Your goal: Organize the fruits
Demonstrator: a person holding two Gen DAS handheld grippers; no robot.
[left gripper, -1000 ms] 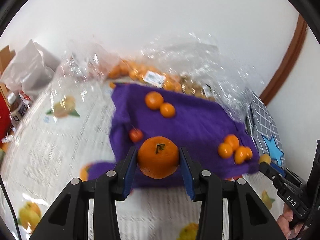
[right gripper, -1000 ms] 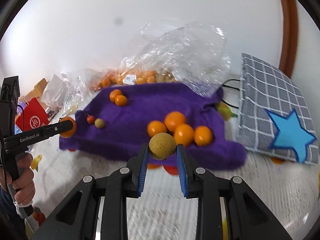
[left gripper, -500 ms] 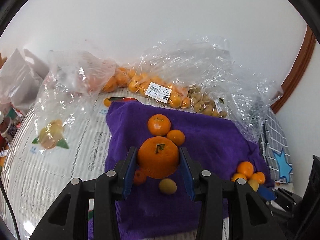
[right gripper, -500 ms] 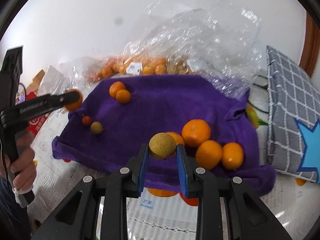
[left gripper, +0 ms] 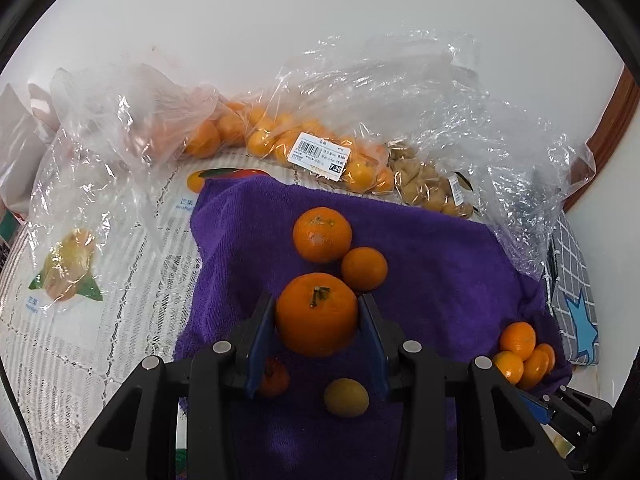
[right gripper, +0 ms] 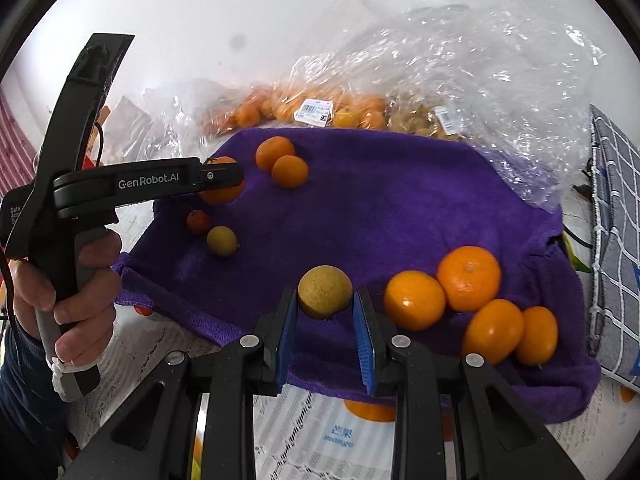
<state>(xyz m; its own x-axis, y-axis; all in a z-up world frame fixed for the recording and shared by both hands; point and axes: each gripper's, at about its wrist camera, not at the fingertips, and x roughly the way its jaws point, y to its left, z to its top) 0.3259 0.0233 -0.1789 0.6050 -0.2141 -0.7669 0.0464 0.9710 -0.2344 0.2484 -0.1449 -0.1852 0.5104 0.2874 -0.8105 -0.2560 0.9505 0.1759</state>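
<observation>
My left gripper (left gripper: 316, 320) is shut on a large orange mandarin (left gripper: 316, 314), held above the purple towel (left gripper: 432, 264) just in front of two mandarins (left gripper: 322, 234). A small red fruit (left gripper: 274, 378) and a yellow-green fruit (left gripper: 346, 396) lie below it. My right gripper (right gripper: 325, 312) is shut on a yellow-brown round fruit (right gripper: 325, 291) over the towel's (right gripper: 380, 208) near edge, left of a cluster of several oranges (right gripper: 468, 278). The left gripper (right gripper: 216, 176) with its mandarin shows at the towel's far left.
Clear plastic bags of oranges (left gripper: 320, 148) and of pale brown fruit (left gripper: 428, 188) lie behind the towel against the white wall. A grey checked cloth with a blue star (right gripper: 616, 248) lies to the right. The table has a printed white cover (left gripper: 80, 320).
My left gripper has moved forward over the towel with the mandarin, closer to the two mandarins. My right gripper has moved forward over the towel's near edge with its fruit.
</observation>
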